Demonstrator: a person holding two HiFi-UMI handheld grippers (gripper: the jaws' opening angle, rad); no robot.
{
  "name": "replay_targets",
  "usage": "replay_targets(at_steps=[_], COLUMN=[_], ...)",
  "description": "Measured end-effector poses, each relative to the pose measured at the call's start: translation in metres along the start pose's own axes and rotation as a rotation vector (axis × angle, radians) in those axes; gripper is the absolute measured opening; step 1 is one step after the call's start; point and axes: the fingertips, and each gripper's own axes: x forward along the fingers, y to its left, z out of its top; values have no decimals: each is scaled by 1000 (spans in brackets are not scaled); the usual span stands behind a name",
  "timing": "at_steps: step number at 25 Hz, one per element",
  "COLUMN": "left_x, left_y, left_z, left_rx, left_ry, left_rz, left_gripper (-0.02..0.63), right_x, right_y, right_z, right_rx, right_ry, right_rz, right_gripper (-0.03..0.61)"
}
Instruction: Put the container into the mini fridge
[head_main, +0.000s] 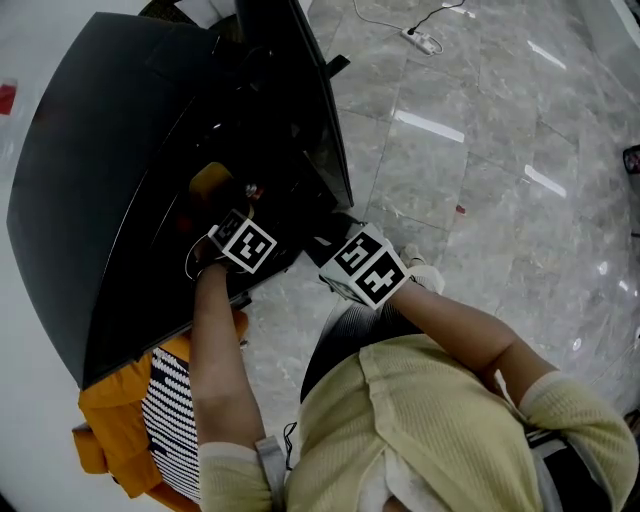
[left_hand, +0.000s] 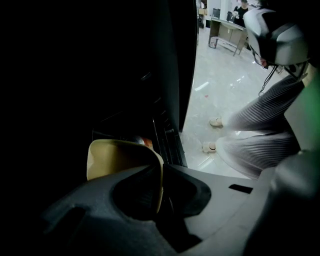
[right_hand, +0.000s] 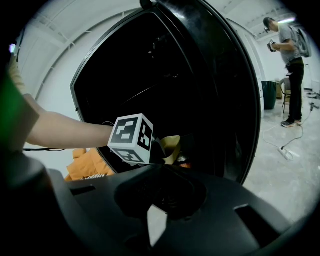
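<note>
The black mini fridge (head_main: 110, 200) stands open, its interior dark. A yellow container (head_main: 211, 181) is inside the opening, and my left gripper (head_main: 226, 214) reaches in, shut on it. In the left gripper view the container (left_hand: 117, 157) fills the lower left, its wall pinched between the jaws of the left gripper (left_hand: 160, 174). My right gripper (head_main: 336, 250) hangs just outside the opening beside the door (head_main: 322, 120), shut with nothing in it. The right gripper view shows the right gripper (right_hand: 161, 167) below the left gripper's marker cube (right_hand: 132, 139) and the container (right_hand: 171, 146).
A small reddish item (left_hand: 145, 142) sits in the fridge behind the container. An orange garment with striped cloth (head_main: 135, 420) lies by the fridge's left side. A power strip (head_main: 426, 42) and cable lie on the grey floor. Another person (right_hand: 291, 60) stands far off.
</note>
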Motion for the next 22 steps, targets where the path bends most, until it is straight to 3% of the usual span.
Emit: replay_targets(at_steps=[5, 8, 16, 19, 22], left_x=[-2, -2, -19, -33, -49], left_y=[0, -1, -2, -4, -8], left_z=[6, 5, 8, 11, 12], left_rx=[-33, -45, -139, -197, -315], left_ry=[-36, -44, -112, -138, -189], left_rz=[17, 41, 94, 122, 145], left_gripper=[35, 95, 95, 95, 95], right_x=[-1, -1, -4, -8, -13], right_y=[1, 0, 0, 1, 3], right_z=[1, 3, 3, 6, 11], right_rx=[-5, -7, -49, -73, -100], right_ry=[5, 7, 33, 46, 59], right_rz=[14, 25, 75, 99, 120], right_gripper=[31, 31, 30, 29, 30])
